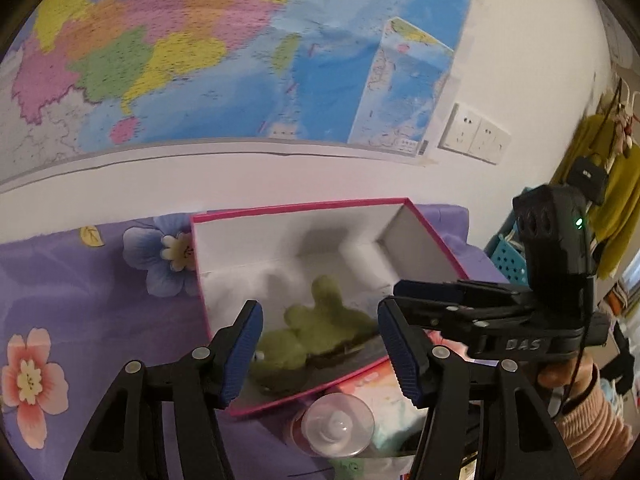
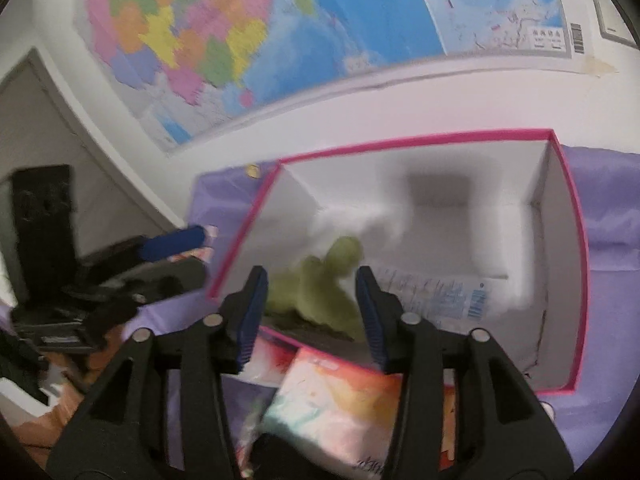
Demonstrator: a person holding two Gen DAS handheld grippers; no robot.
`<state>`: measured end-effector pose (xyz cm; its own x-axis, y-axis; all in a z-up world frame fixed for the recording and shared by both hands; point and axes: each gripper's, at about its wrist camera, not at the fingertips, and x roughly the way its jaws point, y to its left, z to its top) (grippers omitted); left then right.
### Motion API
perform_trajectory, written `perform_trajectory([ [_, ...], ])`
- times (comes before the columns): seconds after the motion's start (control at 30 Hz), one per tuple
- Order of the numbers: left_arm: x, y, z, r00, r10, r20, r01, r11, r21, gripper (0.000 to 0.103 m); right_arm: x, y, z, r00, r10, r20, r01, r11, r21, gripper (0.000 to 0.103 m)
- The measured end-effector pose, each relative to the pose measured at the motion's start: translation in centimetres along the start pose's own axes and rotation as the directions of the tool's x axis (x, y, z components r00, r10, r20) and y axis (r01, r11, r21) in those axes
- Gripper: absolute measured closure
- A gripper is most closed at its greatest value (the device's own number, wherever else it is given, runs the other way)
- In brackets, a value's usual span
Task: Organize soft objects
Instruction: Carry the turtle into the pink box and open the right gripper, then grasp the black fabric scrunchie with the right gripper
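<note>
Green plush toy lying in the pink-rimmed box, both tongs empty above it.

The green plush toy [image 1: 320, 332] rests on the white floor of the open pink-rimmed box [image 1: 296, 209], near its front wall. The left gripper [image 1: 320, 354] and right gripper [image 2: 312, 316] hover over it, jaws about half open, pads touching nothing. A soft packet [image 2: 336, 408] lies just outside the box.

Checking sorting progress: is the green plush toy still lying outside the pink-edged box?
No, the green plush toy lies inside the pink-edged box, on its white floor near the front wall.
</note>
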<state>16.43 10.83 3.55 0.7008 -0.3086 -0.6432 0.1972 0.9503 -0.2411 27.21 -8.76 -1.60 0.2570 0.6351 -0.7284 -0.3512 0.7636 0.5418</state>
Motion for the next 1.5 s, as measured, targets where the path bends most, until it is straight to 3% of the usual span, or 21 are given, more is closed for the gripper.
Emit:
perform_trajectory([
  [0.17,-2.1,-0.1,-0.7,0.998,0.026,0.061,-0.026,1.0,0.0,0.042,-2.4,0.5,-0.9,0.999,-0.002,0.037,0.003,0.999,-0.04,0.051],
  [0.37,-5.8,-2.2,-2.3,0.988,-0.03,0.15,0.021,0.998,0.062,0.041,-7.1,1.7,-2.5,0.994,0.048,0.099,-0.04,0.996,-0.081,0.044],
  [0.53,-7.8,-4.7,-4.3,0.982,-0.069,0.175,0.045,0.989,0.138,0.041,-10.6,3.1,-4.6,0.988,0.083,0.131,-0.067,0.99,-0.124,0.041],
  [0.77,-8.1,-6.6,-7.2,0.984,-0.125,0.129,0.1,0.978,0.183,0.04,-12.2,4.2,-8.3,0.993,0.034,0.116,-0.014,0.985,-0.17,0.041],
  [1.07,-5.3,-6.5,-10.3,0.991,-0.135,0.027,0.13,0.983,0.132,0.04,-9.9,3.1,-12.4,0.998,-0.041,0.037,0.046,0.986,-0.162,0.041],
  [1.5,-2.2,-7.2,-12.8,0.99,-0.125,-0.072,0.132,0.985,0.113,0.04,-5.7,3.5,-13.9,0.986,-0.168,0.0,0.162,0.951,-0.263,0.04],
])
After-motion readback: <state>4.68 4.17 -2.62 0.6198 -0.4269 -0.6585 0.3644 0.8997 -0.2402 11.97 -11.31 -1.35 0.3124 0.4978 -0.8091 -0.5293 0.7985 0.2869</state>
